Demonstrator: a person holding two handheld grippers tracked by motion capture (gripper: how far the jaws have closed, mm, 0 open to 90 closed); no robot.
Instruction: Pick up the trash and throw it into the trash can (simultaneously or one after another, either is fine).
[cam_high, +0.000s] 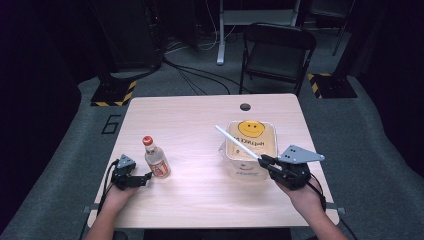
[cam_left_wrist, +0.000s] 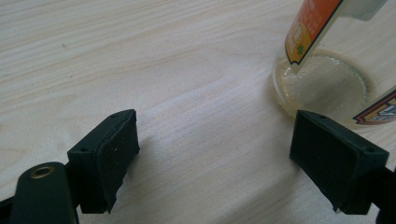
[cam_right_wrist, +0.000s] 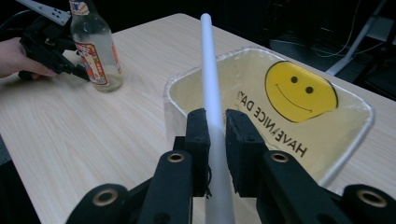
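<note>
My right gripper (cam_right_wrist: 215, 140) clamps a smooth white rod (cam_right_wrist: 211, 79), seemingly plastic, angled up over the smiley tub (cam_right_wrist: 364, 121); my left gripper (cam_left_wrist: 215, 158) gapes.

Black grippers (cam_high: 284, 170) (grey plates, cables)

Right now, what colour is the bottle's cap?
Red; the bottle's cap shows best in the high view.

White stick (cam_right_wrist: 211, 70); yellow smiley-face on cream bin (cam_high: 270, 131); red-capped clear bottle (cam_high: 155, 159), orange label; pale woodgrain table (cam_high: 190, 130).
</note>
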